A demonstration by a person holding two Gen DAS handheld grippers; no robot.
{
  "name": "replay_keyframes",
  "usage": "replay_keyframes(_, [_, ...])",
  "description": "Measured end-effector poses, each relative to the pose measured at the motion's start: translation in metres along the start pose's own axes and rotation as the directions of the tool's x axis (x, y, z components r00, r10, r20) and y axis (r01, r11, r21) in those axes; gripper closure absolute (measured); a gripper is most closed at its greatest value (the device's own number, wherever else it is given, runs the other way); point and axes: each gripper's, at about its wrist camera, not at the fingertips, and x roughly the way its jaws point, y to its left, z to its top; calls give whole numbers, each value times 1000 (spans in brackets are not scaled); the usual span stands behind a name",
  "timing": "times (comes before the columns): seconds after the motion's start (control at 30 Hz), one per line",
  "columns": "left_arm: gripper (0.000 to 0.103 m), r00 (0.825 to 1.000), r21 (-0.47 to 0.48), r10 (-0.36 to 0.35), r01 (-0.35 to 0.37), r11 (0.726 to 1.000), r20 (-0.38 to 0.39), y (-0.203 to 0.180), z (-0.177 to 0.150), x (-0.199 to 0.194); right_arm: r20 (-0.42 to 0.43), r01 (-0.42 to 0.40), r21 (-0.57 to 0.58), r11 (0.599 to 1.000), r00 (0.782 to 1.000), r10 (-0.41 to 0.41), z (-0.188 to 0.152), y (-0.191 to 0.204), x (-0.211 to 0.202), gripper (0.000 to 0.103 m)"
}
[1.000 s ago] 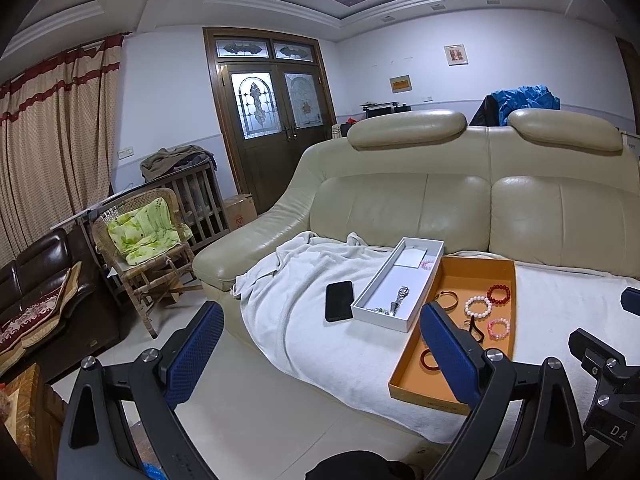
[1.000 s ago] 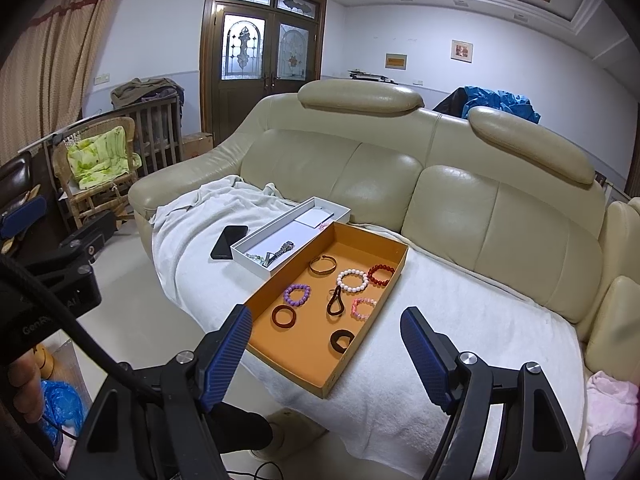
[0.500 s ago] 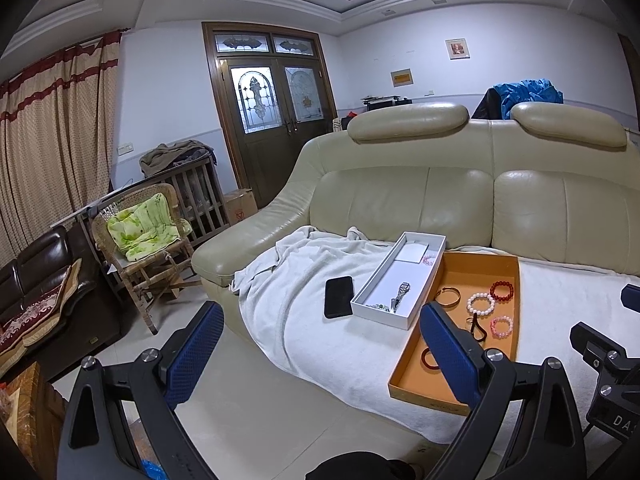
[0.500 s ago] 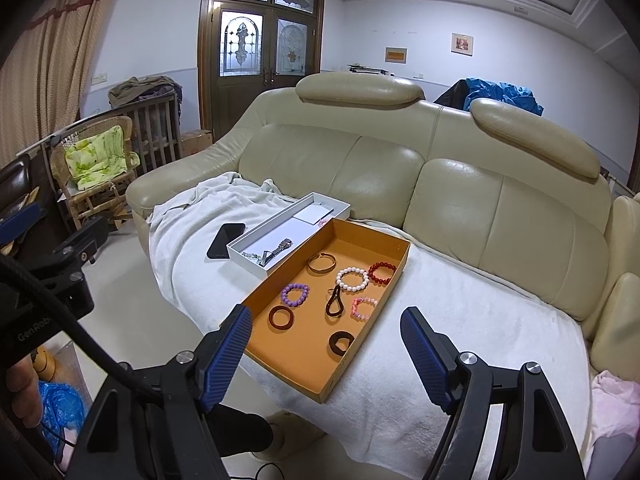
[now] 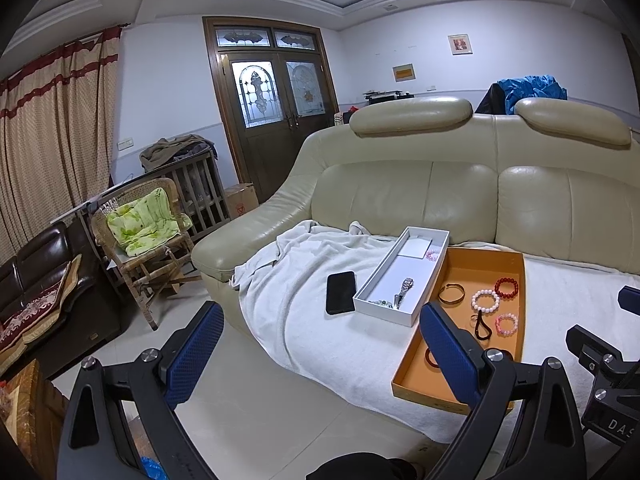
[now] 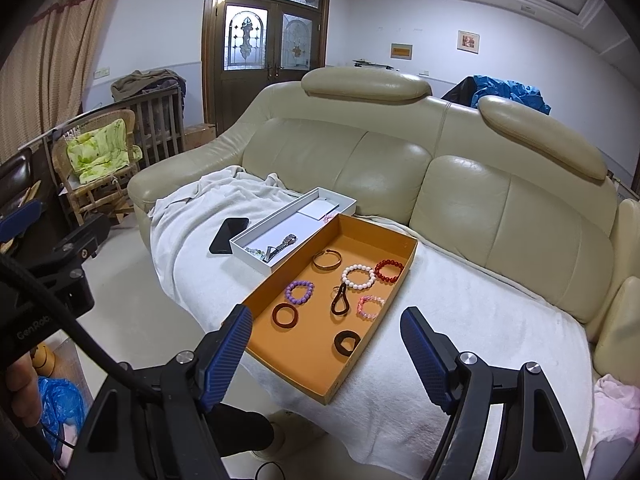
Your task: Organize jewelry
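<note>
Hovering short of the sofa, both grippers hang wide-jawed and hold nothing: the left gripper (image 5: 320,344) and the right gripper (image 6: 326,348) each show a broad gap between blue ribbed pads.

Ahead of the right gripper, just beyond its fingertips, lies the shallow orange cardboard tray (image 6: 384,326) on the white towel-covered sofa seat (image 6: 460,320). Spread apart in it are a purple bead bracelet (image 6: 300,291), a white bead bracelet (image 6: 359,277), a red bead bracelet (image 6: 389,270), a pink bead bracelet (image 6: 371,306), a thin bronze bangle (image 6: 327,259), a brown ring bangle (image 6: 285,315), a dark ring bangle (image 6: 347,343) and a black loop (image 6: 340,301). Touching the tray's far-left side is the long white cardboard box (image 6: 260,261), holding a silver metal watch (image 6: 282,244) and pale green beads (image 6: 256,251).

This layout fits either sorting still under way or a finished arrangement, so I would not name a stage. Any pick would need a low, narrowed approach onto one bracelet's rim without nudging its neighbours.

From the left wrist, a pink piece (image 5: 433,255) shows at the box's far end, and the black phone (image 5: 340,292) lies whole; its own right finger hides the tray's near bracelets, which the right wrist shows.
</note>
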Motion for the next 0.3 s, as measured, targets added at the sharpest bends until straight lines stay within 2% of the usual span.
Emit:
replay_keyframes(0.17, [5,1000,8,5,-5,1000,1,-7,0,8,-9,-4,5,1000,1000,4,2,-4,10,23])
replay_keyframes(0.3, [5,998,59,-55,56,997,-12,-37,3,15,-5,8,28,1000,1000,-8,2,-22,17,23])
